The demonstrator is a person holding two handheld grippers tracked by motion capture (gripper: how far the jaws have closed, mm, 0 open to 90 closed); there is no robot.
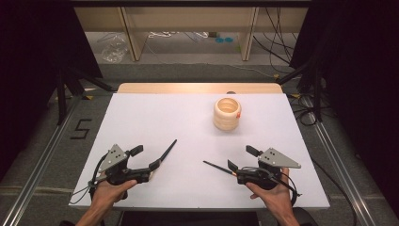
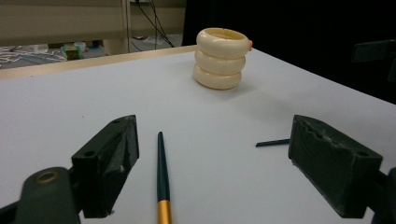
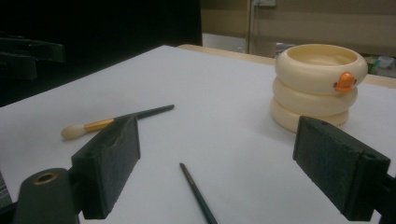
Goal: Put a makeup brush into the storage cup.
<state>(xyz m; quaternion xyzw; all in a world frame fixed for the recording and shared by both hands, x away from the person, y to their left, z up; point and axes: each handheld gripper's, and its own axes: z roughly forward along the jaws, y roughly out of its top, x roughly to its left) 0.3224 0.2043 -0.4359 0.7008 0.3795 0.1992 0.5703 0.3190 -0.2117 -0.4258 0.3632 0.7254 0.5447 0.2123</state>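
both claws stand spread and empty – the left claw over a gold-banded brush, the right claw over a thin dark brush. a cream ringed holder stands upright farther back on the white counter, well apart from both.

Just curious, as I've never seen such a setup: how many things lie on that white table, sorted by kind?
Slim dark-handled makeup brushes: 2
Cream ringed holder cup with an orange knob: 1
Total: 3
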